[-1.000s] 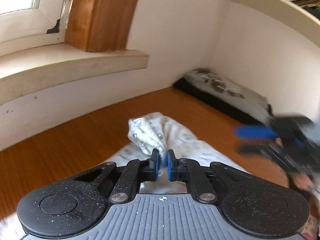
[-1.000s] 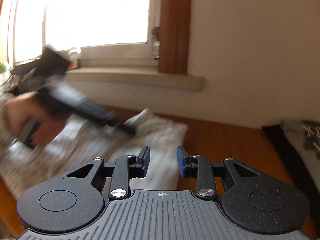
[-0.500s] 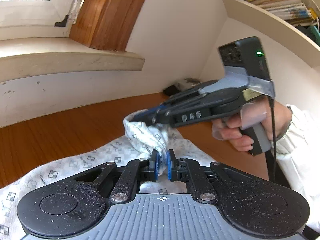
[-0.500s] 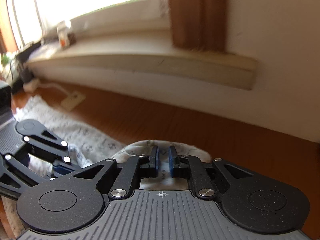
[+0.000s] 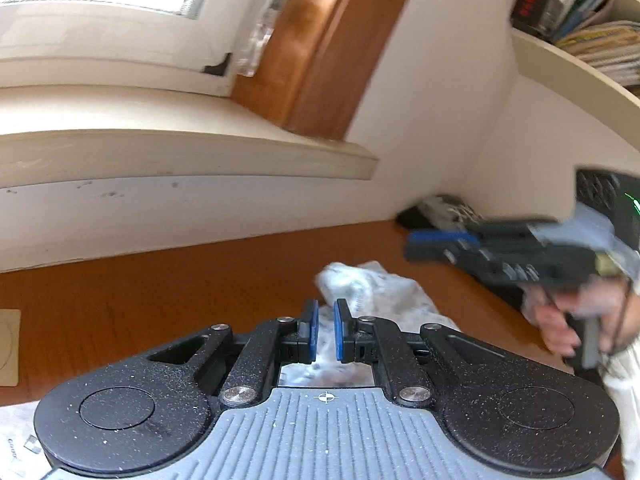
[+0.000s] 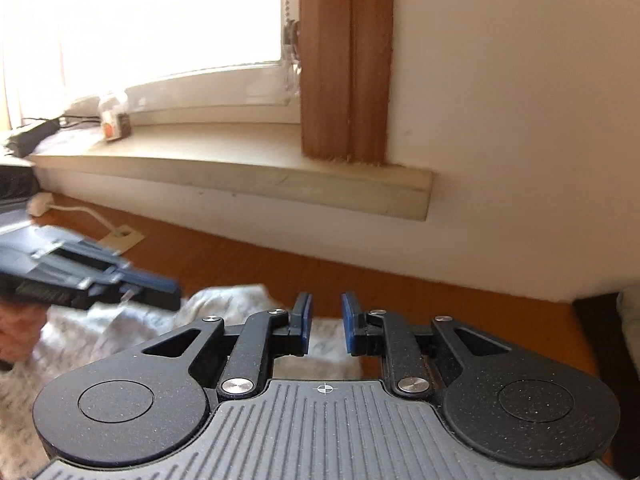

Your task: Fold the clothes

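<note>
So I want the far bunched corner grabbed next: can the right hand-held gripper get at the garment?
Probably yes: the right hand-held gripper hangs just above the garment, jaws apart, nothing between.

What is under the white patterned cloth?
The white patterned cloth lies on an orange-brown wooden table, which shows all around it. Whether anything else hides beneath the cloth cannot be seen; the fabric covers it.

The left gripper (image 5: 324,330) points down at a slant, its blue pads (image 5: 310,330) almost together and pinching the cloth (image 5: 372,288). The right gripper (image 6: 326,326) also slants down; its jaws have just been opening a little and nothing is pressed between them. A hand (image 5: 572,320) grips its handle.
</note>
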`<state>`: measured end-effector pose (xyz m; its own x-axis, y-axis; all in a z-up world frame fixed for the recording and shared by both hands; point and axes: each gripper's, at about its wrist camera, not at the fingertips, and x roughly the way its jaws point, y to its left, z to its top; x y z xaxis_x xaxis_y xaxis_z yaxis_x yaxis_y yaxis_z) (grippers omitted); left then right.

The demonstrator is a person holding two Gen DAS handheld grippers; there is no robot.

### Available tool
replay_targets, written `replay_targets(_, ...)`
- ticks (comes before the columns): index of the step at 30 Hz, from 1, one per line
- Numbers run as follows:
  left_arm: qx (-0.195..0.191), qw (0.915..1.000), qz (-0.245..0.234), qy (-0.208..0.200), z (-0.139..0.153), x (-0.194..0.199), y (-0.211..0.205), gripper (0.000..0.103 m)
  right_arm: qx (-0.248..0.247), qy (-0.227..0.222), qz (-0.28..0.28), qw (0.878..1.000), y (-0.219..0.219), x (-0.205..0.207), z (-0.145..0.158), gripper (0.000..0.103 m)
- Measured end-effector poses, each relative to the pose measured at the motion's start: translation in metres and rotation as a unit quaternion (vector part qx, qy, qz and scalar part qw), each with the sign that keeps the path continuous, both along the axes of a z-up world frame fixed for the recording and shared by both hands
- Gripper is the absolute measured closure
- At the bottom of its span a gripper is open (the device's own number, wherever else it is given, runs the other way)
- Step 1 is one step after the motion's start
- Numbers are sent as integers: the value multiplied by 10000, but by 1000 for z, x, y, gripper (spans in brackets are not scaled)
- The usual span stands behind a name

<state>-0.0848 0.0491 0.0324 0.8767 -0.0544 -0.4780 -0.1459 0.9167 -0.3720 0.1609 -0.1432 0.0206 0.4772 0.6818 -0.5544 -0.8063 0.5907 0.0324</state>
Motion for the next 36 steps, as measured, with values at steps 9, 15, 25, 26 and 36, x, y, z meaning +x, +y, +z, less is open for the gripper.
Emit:
replay_targets(9,-90,9986,-522,55,1,8,-16,85,266,590,-256,9976,-11,24,-17,67)
replay_targets(15,226,9970,-589,448,-12,14,-28,85,386,1296,-202,9906,-11,44,-27,92)
replay_targets(25,205,9973,-554,436,-20,12,-26,86,777,660,-955,9902,-33,31,-18,96)
replay_targets(26,256,9978,-481,367,-17,10,-27,86,745,631,-860,9915,-33,24,-17,96)
replay_targets(36,1127,9886,-996,110,17,41,-65,88,271,284,-17,9992,-53,-84,-23,80)
